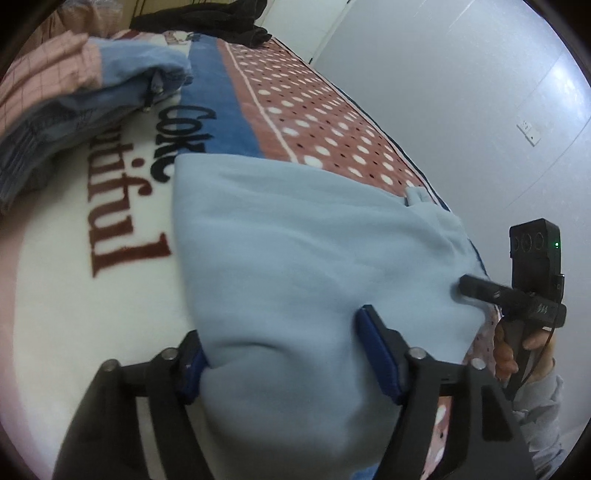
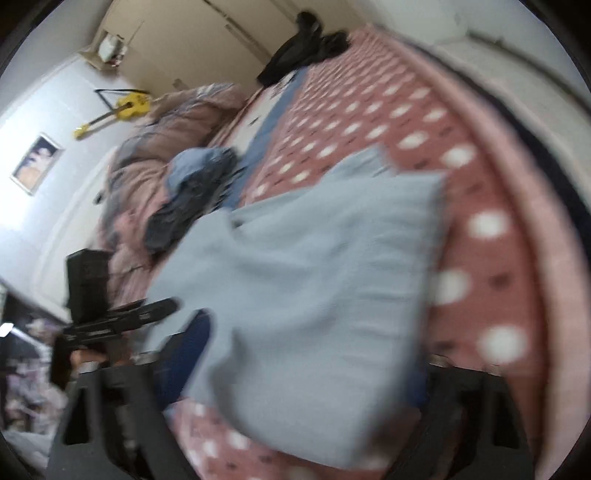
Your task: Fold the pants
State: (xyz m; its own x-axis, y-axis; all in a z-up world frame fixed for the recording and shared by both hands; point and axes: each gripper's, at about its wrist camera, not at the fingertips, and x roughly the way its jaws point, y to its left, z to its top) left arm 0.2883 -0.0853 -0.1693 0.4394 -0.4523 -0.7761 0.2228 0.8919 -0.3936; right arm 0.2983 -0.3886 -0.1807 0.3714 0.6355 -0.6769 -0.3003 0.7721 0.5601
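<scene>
Light blue pants (image 1: pixel 295 258) lie folded on the patterned blanket (image 1: pixel 314 122) of a bed. My left gripper (image 1: pixel 284 354) is open, its blue-padded fingers (image 1: pixel 376 350) set wide on either side of the near end of the pants, which bulges up between them. My right gripper (image 1: pixel 467 286) shows at the right edge of the left wrist view, its tip touching the pants' right side. In the blurred right wrist view the pants (image 2: pixel 314 277) fill the middle, lying between the right gripper's (image 2: pixel 295 369) wide-set fingers. The left gripper (image 2: pixel 162 308) shows there at left.
A heap of blue denim clothes (image 1: pixel 92 96) and a pink checked quilt (image 1: pixel 40 74) lie at the far left of the bed. Dark clothing (image 1: pixel 221 18) lies at the far end. A white wall (image 1: pixel 461 92) runs along the bed's right side.
</scene>
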